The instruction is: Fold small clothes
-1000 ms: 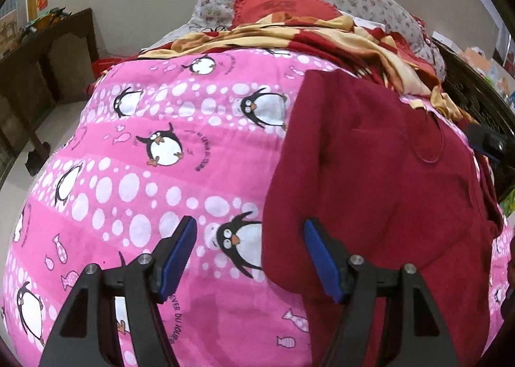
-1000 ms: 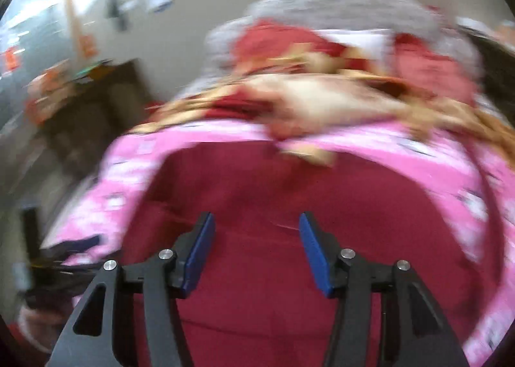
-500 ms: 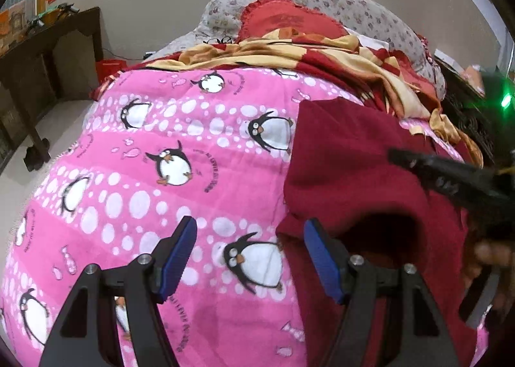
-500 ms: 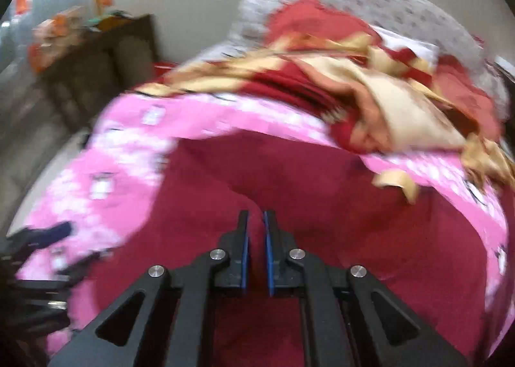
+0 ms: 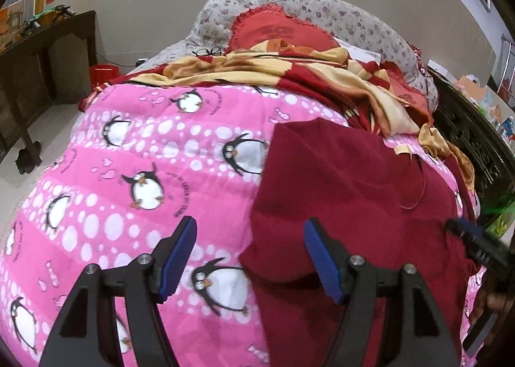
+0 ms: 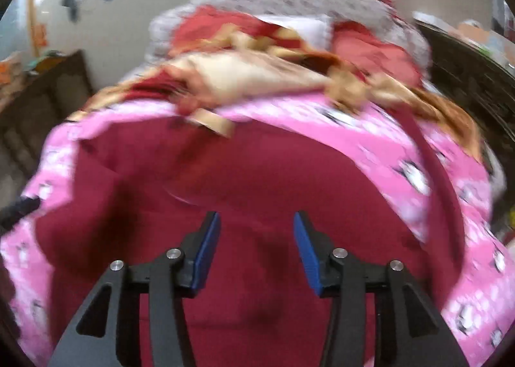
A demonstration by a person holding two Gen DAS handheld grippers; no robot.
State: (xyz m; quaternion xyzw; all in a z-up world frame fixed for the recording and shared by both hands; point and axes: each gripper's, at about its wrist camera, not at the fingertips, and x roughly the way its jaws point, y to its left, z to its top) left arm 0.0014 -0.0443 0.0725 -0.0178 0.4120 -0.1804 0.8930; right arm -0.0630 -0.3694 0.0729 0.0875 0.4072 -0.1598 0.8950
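Observation:
A dark red garment (image 5: 347,186) lies spread on a pink penguin-print quilt (image 5: 135,154); it also fills the middle of the blurred right wrist view (image 6: 257,180). My left gripper (image 5: 251,257) is open and empty, hovering over the garment's left edge, one finger over the quilt and one over the cloth. My right gripper (image 6: 256,248) is open and empty just above the garment's middle. Its tip shows at the right edge of the left wrist view (image 5: 476,241).
A red and yellow blanket (image 5: 322,77) is bunched at the far end with a red pillow (image 5: 280,32) and floral pillows behind. A dark wooden table (image 5: 35,54) stands left of the bed. A dark carved bed frame (image 5: 476,148) runs along the right.
My right gripper was shut on the garment half a second ago and has now opened and let the cloth go. The left gripper stayed open and shifted only slightly.

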